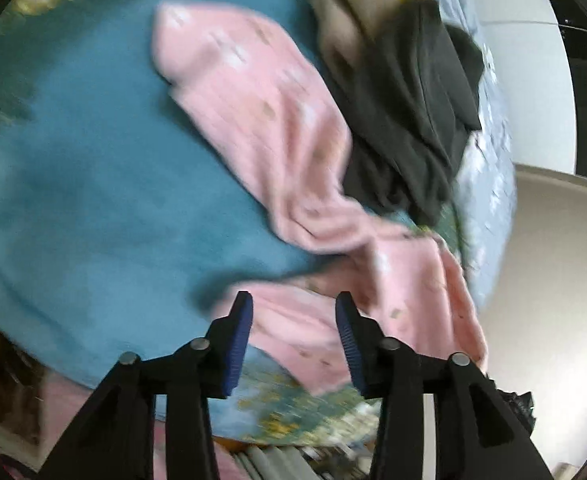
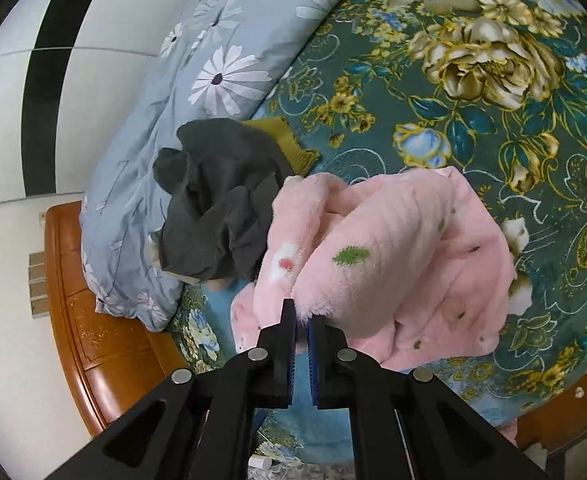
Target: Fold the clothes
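Pink fleece garment (image 1: 277, 120) sprawls on the bed (image 1: 93, 160). Our left gripper (image 1: 293, 300) hovers with its jaws apart over a loose edge; our right gripper (image 2: 302, 316) pinches another edge (image 2: 333, 264). We should grab a matching corner, then pull the fabric taut.

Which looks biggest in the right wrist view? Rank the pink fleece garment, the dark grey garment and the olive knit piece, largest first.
1. pink fleece garment, though it lies nearest the camera, which inflates it.
2. dark grey garment, crumpled against the floral quilt.
3. olive knit piece, mostly hidden under the grey one, so its true size is unsure.
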Demonstrator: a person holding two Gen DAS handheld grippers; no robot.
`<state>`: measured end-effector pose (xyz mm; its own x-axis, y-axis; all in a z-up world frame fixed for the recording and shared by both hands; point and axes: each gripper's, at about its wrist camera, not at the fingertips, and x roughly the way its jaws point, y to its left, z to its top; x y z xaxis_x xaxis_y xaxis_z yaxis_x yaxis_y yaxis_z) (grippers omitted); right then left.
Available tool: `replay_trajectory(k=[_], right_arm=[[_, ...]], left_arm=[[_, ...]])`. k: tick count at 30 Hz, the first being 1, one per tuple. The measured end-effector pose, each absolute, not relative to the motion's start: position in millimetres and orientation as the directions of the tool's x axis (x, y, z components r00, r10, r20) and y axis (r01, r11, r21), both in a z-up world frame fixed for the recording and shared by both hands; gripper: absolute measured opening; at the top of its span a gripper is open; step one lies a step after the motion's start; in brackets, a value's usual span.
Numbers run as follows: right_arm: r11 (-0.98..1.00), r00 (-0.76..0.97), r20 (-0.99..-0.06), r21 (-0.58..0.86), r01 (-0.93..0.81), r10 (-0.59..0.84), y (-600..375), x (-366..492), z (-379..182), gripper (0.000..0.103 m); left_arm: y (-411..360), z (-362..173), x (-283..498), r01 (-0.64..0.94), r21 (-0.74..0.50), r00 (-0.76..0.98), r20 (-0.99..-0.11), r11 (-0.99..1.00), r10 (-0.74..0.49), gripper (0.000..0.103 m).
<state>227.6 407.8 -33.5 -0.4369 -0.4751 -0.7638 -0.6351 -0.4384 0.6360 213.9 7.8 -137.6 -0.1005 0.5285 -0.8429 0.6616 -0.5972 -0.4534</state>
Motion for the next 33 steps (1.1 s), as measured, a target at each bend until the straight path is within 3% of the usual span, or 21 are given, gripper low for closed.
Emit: replay_trajectory(k=[6,12,13,15,17,20,25,29,32,33], right_arm=[[-0.482,-0.411,-0.799,0.596,-0.642,-0.440,398,221,-16,0.006],[-0.488,-0.371,-0.835,0.541,-0.685,-0.406,403,220,-15,0.006],[-0.494,-0.363,-0.841,0.532,-0.688,-0.401,403,220,-14,0.006],[-0.502,-0.350,-0.851,0.516,-0.694,-0.391,407,218,-14,0.006],[-0.505,-0.344,-0.857,0.507,-0.699,-0.385,409,217,-14,0.006],[-0.524,-0.338,-0.857,0.507,-0.684,-0.388,405,208,-15,0.006],[-0.567,-0.340,-0.839,0.539,-0.623,-0.424,384,182,-16,0.010],[-0.583,-0.360,-0.779,0.625,-0.519,-0.513,344,158,-15,0.014],[-0.591,-0.356,-0.751,0.659,-0.466,-0.557,322,154,-22,0.045],[-0.596,-0.347,-0.755,0.653,-0.467,-0.556,321,159,-28,0.046]], left_arm=[[76,-204,177,0.708,-0.516,-0.087,-0.742,-0.483,0.665,0.050],[113,-249,165,0.785,-0.496,-0.101,-0.694,-0.371,0.713,0.048],[117,-253,163,0.795,-0.497,-0.109,-0.681,-0.348,0.724,0.045],[124,-261,161,0.813,-0.498,-0.126,-0.656,-0.301,0.744,0.031],[128,-262,159,0.825,-0.491,-0.132,-0.648,-0.279,0.750,0.004],[125,-247,152,0.798,-0.523,-0.158,-0.661,-0.300,0.734,0.003],[45,-189,144,0.703,-0.666,-0.369,-0.640,-0.248,0.674,0.002],[-89,-133,163,0.660,-0.710,-0.546,-0.678,-0.247,0.491,0.002],[-190,-100,194,0.704,-0.656,-0.588,-0.753,-0.273,0.295,0.002],[-222,-93,208,0.728,-0.636,-0.589,-0.772,-0.258,0.240,0.002]])
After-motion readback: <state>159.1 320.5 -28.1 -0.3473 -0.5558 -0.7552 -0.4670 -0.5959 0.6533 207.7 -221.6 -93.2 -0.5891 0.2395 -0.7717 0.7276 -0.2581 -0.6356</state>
